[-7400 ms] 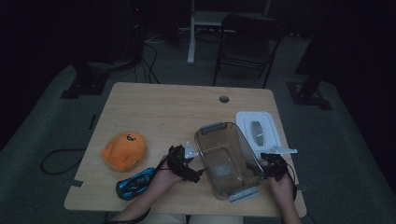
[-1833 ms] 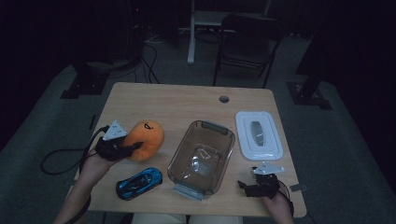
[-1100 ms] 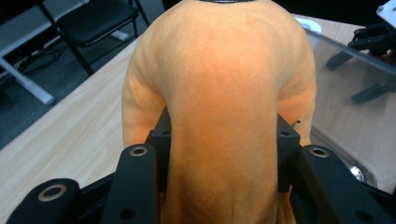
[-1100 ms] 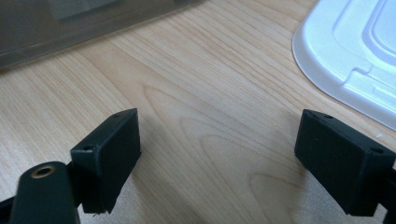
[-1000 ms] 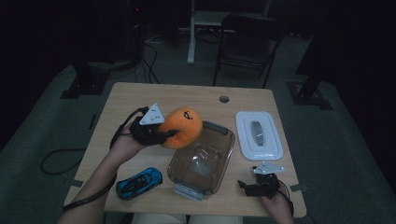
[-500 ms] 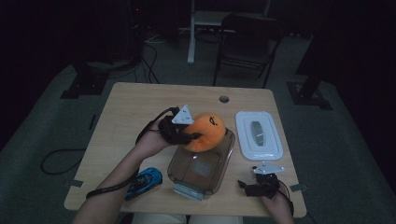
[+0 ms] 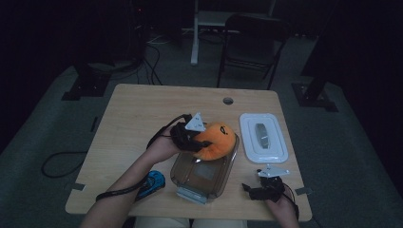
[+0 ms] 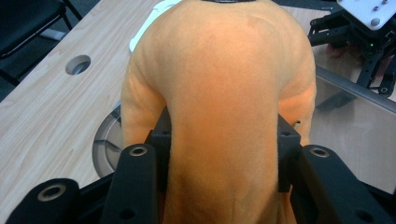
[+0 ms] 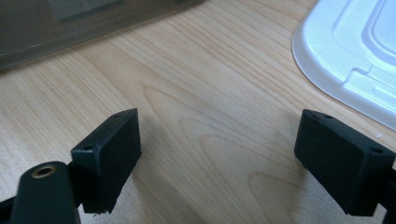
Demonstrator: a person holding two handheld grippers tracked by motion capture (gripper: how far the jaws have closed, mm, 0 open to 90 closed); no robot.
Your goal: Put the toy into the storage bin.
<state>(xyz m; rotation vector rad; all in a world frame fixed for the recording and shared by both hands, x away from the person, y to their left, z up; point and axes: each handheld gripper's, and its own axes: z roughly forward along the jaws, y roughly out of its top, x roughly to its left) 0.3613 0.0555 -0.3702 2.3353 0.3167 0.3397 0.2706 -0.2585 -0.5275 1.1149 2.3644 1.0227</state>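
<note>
While gripped over the clear container (image 7: 204, 172), orange plush (image 7: 216, 141); white lid (image 7: 263, 137), blue toy car (image 7: 151, 184) nearby.

The high view looks forward and down from above the person's side, far enough to take in the whole table (image 7: 142, 123) and the floor and chair (image 7: 252, 42) beyond. The left gripper view sits very near, looking along its jaws at the orange plush toy (image 8: 219, 102) – the same toy (image 7: 216, 140) the high view shows over the clear container (image 7: 204, 173), whose wall crosses the right gripper view's far left corner. The right gripper view hangs low over the bare wood, near the table's near right edge, facing the white lid (image 9: 359, 51) – shared with the high view (image 7: 263, 137)
</note>
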